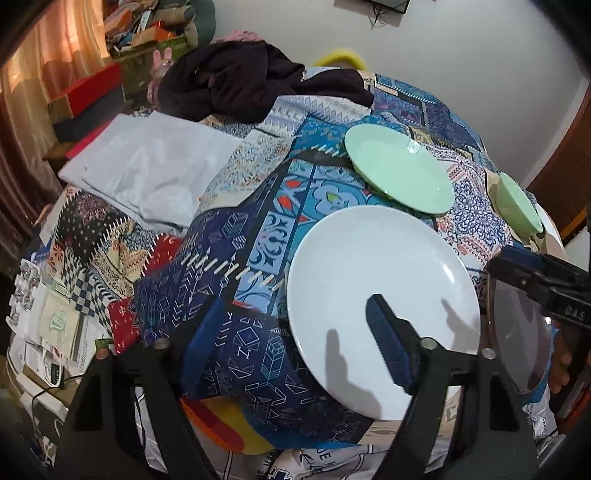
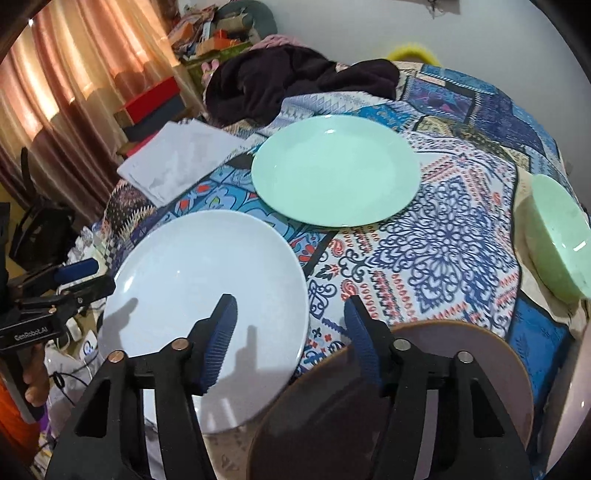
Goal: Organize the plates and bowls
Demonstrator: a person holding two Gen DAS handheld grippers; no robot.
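While both grippers hang with fingers spread and empty, the left gripper (image 1: pixel 284 350) straddles the white plate's (image 2: pixel 199 295) edge on the quilted bed (image 2: pixel 424 258); gathering is starting, so next pinch that rim.

patchwork bedspread (image 2: pixel 443 229) in blues, white and red covers the bed; dark brown garment (image 2: pixel 295 81) heaped at far end; folded pale grey cloth (image 2: pixel 177 162) on left side of bedspread; peach curtains (image 2: pixel 74 81) at left; red box (image 2: pixel 151 98) stacked beside curtain; cluttered shelf of boxes (image 1: pixel 147 29) behind; yellow object (image 2: pixel 413 51) by white wall (image 1: pixel 461 59)
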